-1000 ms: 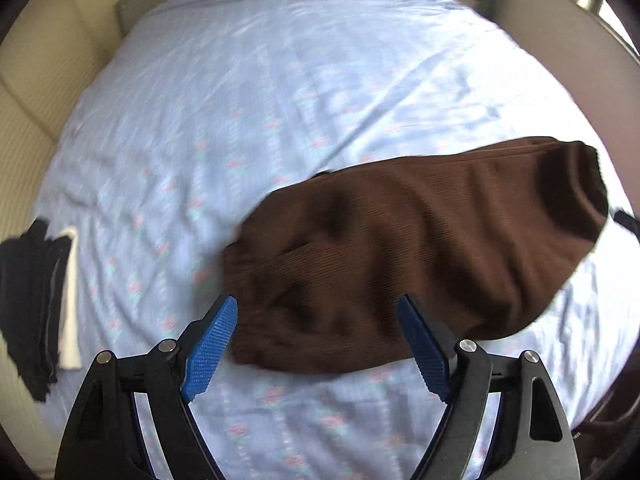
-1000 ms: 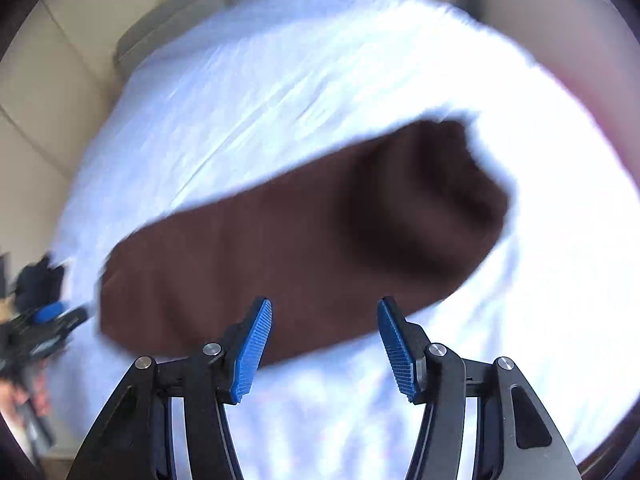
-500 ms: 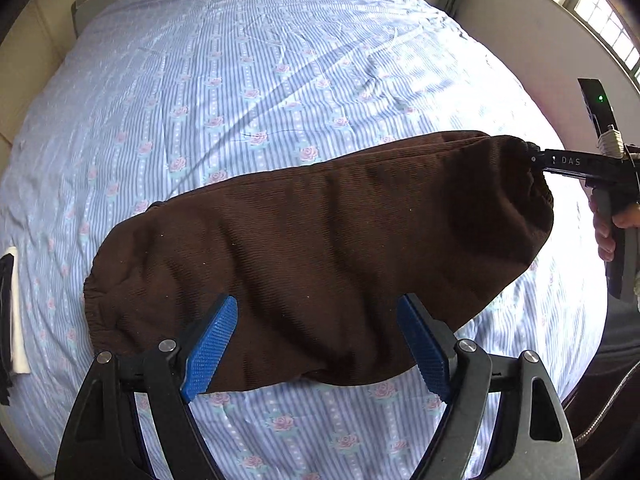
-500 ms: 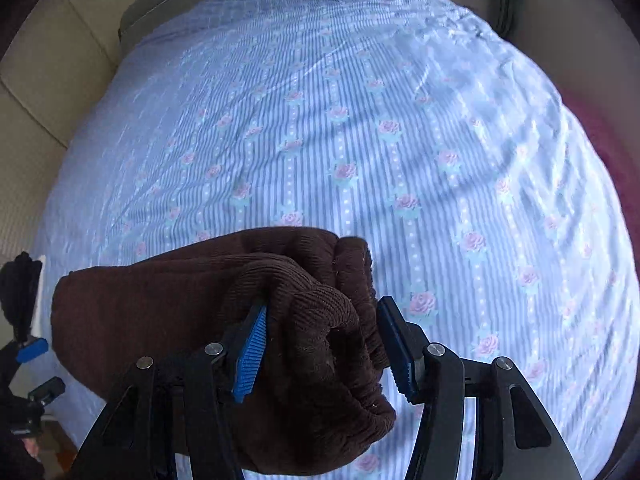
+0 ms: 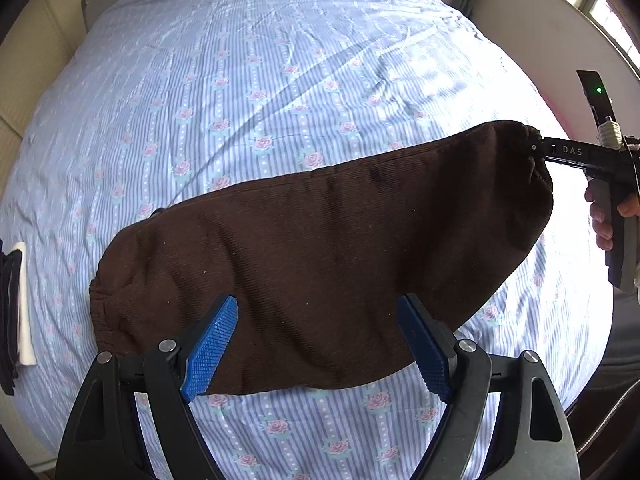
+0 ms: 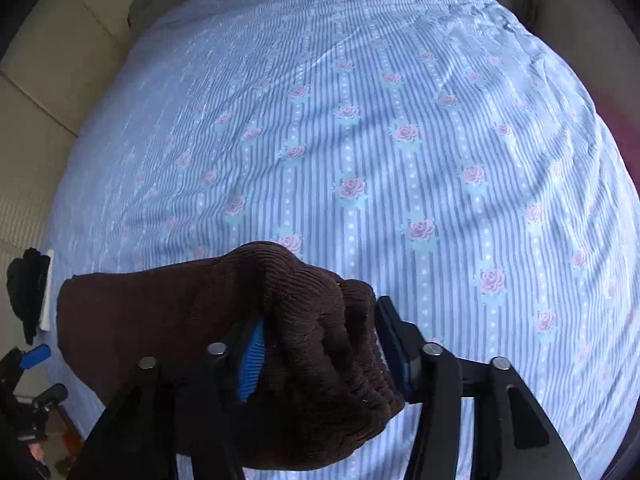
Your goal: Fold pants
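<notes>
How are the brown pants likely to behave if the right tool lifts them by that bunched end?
The brown pants look floppy: the cloth bunches in the right tool. They would probably drape and sag. The ribbed fabric likely grips the pads.

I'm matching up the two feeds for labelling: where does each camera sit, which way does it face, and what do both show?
Left wrist: on the left gripper, jaws open, looking down its fingers over the brown pants on the bed sheet; the right hand and its gripper show at the right edge.
Right wrist: on the right gripper, shut on the bunched pants end, facing across the sheet; the left gripper's blue pad shows at the lower left.
Shared: pants, sheet, dark folded stack.
</notes>
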